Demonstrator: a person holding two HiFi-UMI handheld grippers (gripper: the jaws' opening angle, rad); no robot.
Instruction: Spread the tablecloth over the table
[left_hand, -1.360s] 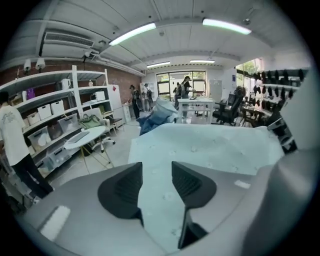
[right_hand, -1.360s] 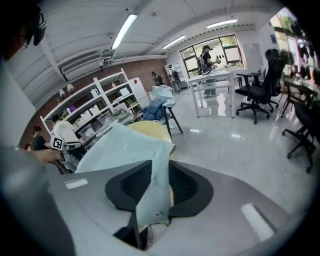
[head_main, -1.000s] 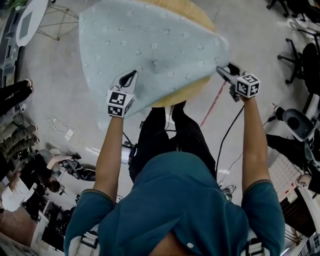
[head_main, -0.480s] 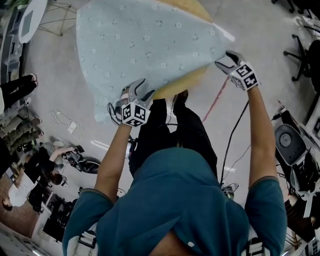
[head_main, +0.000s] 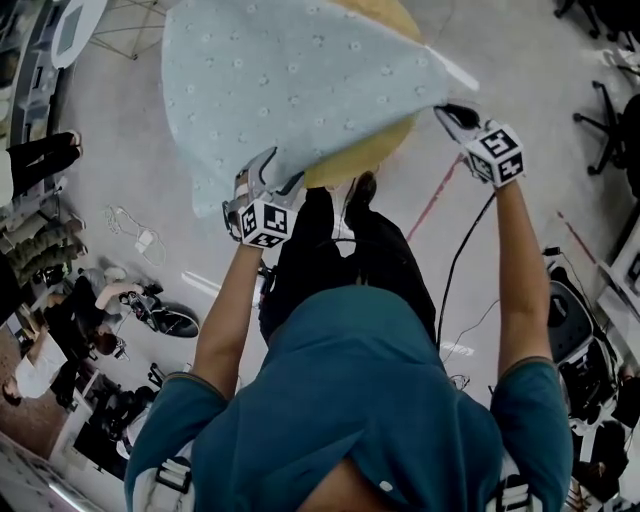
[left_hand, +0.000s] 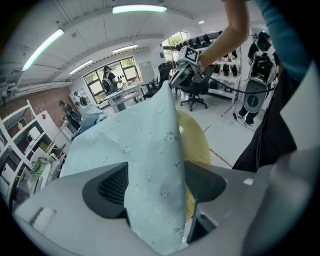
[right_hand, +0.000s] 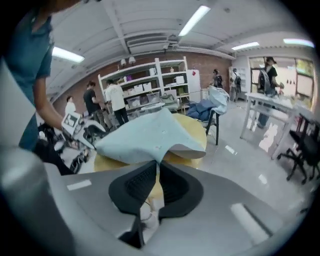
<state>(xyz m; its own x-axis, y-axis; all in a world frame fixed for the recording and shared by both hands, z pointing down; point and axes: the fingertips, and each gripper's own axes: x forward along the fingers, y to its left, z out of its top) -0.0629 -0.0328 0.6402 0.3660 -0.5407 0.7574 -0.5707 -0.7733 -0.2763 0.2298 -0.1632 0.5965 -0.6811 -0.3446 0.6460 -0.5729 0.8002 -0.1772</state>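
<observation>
At the tablecloth (head_main: 300, 80) corner the right hand-held gripper (head_main: 452, 113) has just closed, pinching it. The left hand-held gripper (head_main: 272, 172) has just opened, cloth slack between its jaws. It needs a fresh pinch before an even pull over the bench (head_main: 372, 160).

No letters, numbers, brand names or signs are showing legibly in any view. The marker cube (head_main: 266, 222) on the left gripper (head_main: 275, 172) and the marker cube (head_main: 497, 153) on the right gripper (head_main: 452, 113) are carrying only black-and-white square patterns (codes, not lettering). The shelves (right_hand: 150, 82) and the boxes on them at the back of the room are showing too small and blurred to read.
</observation>
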